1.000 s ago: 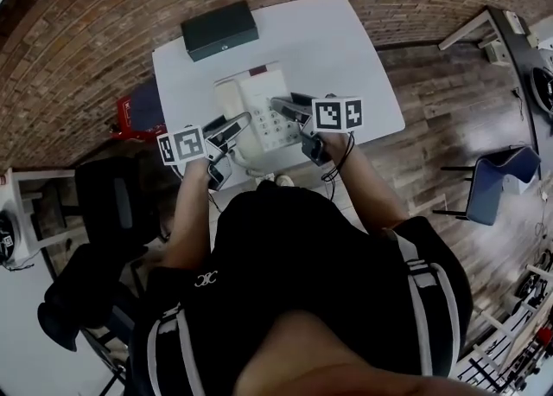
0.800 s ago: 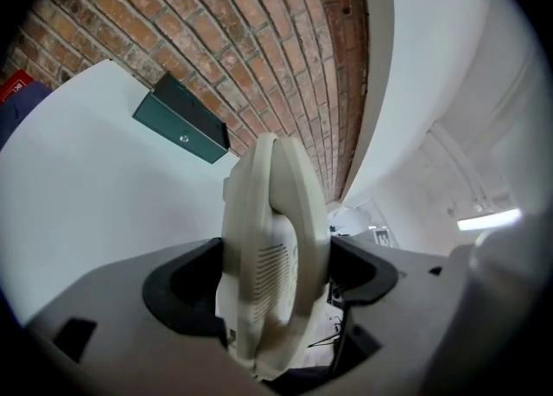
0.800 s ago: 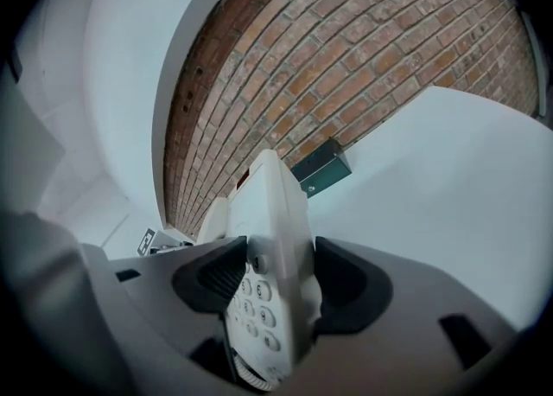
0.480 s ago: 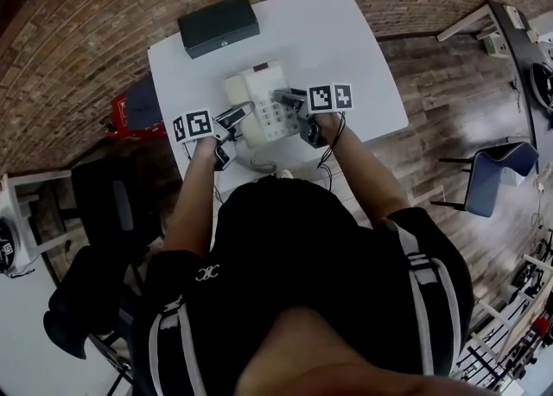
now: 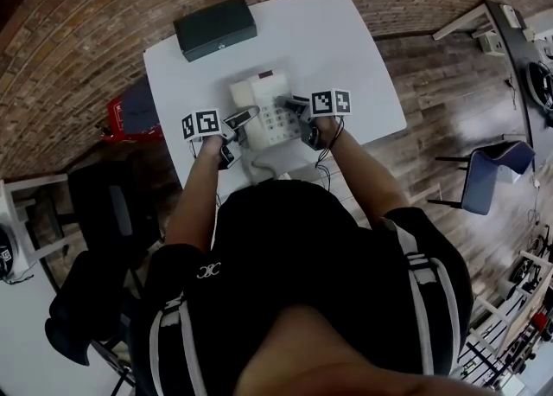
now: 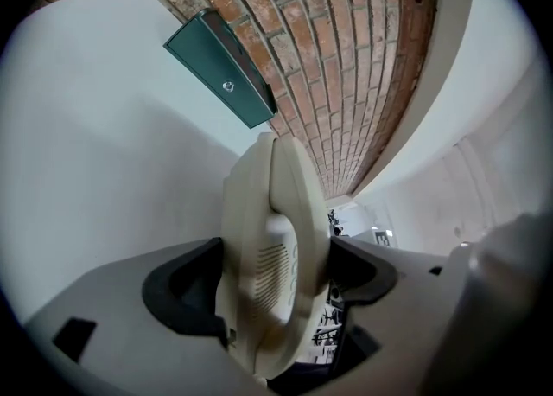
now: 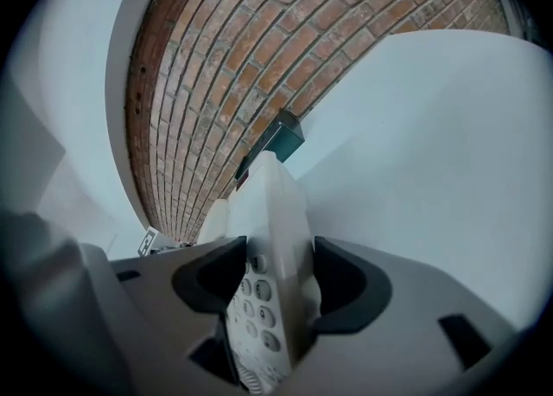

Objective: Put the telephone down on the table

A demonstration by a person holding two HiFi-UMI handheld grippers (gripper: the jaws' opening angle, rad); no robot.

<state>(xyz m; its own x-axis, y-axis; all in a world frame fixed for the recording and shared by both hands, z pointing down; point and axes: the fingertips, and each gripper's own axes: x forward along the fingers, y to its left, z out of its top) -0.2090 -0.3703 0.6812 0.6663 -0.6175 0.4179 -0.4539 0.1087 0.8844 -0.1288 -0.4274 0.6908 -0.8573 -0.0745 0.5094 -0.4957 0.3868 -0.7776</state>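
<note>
In the head view we see the white table (image 5: 346,48) with the cream telephone (image 5: 263,107) over its near half, held from both sides. The left gripper (image 5: 241,118) takes its left side and the right gripper (image 5: 295,105) its right side, where the keys are. We cannot tell if the base already touches the table top. A curled cord (image 5: 262,166) hangs from the telephone towards the near table edge. A dark green box (image 5: 216,28) lies at the far left corner, well apart from the telephone.

In the left gripper view we see both dark jaws pressed on the handset side of the telephone, so this gripper is clamped on it. The box and a brick wall (image 6: 346,57) are behind.

In the right gripper view the jaws squeeze the keypad side of the telephone in the same way, with the table surface to the right.
</note>
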